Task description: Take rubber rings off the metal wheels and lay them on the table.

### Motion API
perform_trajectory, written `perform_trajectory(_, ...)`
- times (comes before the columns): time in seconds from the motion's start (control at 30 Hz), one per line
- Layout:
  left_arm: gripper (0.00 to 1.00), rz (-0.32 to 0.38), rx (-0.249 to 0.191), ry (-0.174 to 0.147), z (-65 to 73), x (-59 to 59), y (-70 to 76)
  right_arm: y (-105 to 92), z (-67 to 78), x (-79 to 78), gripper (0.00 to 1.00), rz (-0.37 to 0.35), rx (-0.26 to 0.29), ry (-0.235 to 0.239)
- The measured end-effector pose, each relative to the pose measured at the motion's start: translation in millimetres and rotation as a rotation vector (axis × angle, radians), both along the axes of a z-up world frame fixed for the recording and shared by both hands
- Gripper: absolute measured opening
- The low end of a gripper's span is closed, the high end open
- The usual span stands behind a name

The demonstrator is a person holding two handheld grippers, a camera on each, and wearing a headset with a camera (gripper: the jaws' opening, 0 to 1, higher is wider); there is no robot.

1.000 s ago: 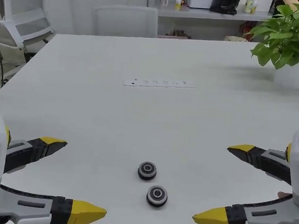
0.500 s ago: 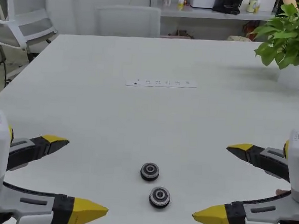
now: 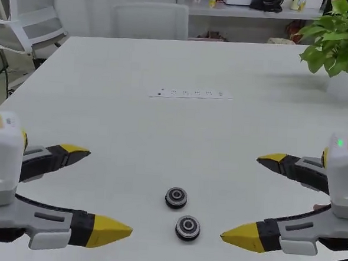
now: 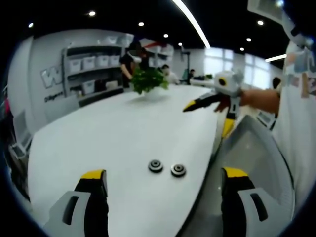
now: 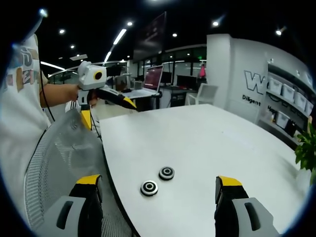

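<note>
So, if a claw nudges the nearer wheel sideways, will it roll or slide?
Probably slide: the nearer wheel lies flat, hub up, so rolling seems unlikely. The table looks smooth, so it may skid. Its metal look suggests it is heavy for its size.

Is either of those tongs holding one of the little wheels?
No, the far wheel and near wheel lie on the table between the open left tongs and right tongs.

The head view is evenly and brightly lit, with soft shadows cast on the pale surface [image 3: 221, 139]. Both gripper views are bent by fisheye distortion, and ceiling lamps [image 4: 190, 22] are seen glaring overhead
</note>
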State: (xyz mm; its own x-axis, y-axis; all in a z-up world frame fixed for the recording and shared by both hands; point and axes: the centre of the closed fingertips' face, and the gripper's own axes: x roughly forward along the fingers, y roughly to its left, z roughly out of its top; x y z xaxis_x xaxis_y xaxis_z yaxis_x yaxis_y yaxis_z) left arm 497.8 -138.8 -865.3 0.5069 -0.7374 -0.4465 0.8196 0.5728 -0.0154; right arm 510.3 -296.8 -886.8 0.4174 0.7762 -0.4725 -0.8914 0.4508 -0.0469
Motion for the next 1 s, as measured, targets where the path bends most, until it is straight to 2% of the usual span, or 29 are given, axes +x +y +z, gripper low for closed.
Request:
perform_trajectory(0.17, 0.95, -0.017, 0.000, -0.002, 0.5, 7.8, -3.9, 4.7, 0.8, 5.7, 0.93, 0.020, -0.006, -0.009)
perform_trajectory(0.5, 0.90, -0.069, 0.010, -0.004, -2.5, 19.1, -15.7, 13.1, -11.8, 15.2, 0.89, 0.062, -0.031, 0.001)
perform_trajectory(0.87, 0.83, -0.137, 0.018, 0.012, -15.8, 30.6, -35.8, 21.6, -29.7, 20.8, 0.83, 0.106, -0.028, 0.034)
perform_trajectory(1.0, 0.80, -0.157, 0.026, 0.031, -24.5, 33.1, -41.8, 23.6, -39.0, 21.3, 0.80, 0.119, -0.036, 0.048)
